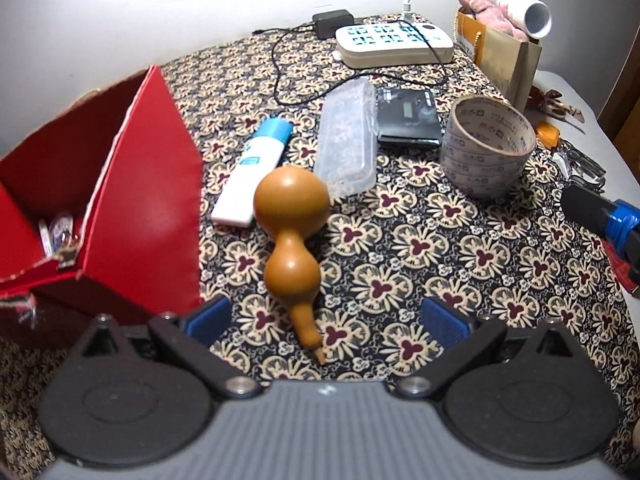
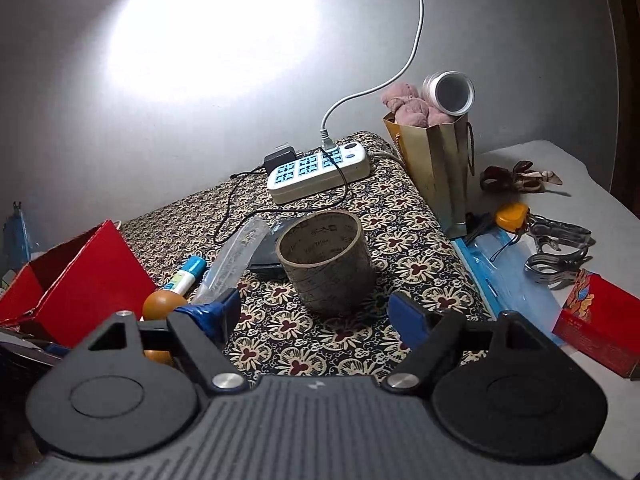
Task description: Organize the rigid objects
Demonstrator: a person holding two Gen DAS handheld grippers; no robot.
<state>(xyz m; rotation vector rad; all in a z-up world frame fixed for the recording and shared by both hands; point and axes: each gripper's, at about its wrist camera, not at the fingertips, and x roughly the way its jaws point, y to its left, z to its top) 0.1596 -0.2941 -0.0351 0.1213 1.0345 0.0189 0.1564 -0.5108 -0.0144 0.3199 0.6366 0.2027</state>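
A brown gourd (image 1: 292, 220) lies on the patterned cloth (image 1: 440, 264), its thin stem pointing between the fingers of my left gripper (image 1: 326, 322), which stands open and touches nothing. An open red box (image 1: 140, 200) stands to the gourd's left. Beyond the gourd lie a white-and-blue tube (image 1: 256, 168), a clear plastic case (image 1: 348, 140) and a black device (image 1: 408, 120). My right gripper (image 2: 316, 314) is open, and a cardboard tape roll (image 2: 328, 264) stands upright just ahead of its fingertips, apart from both pads. One blue-taped finger (image 1: 618, 222) of it shows at the right edge of the left wrist view.
A white power strip (image 2: 320, 172) with cables lies at the back by the wall. A paper bag (image 2: 440, 168) with a plush toy stands at the back right. Right of the cloth lie a blue plastic pouch (image 2: 508, 272), metal clips (image 2: 560, 248) and a red carton (image 2: 600, 320).
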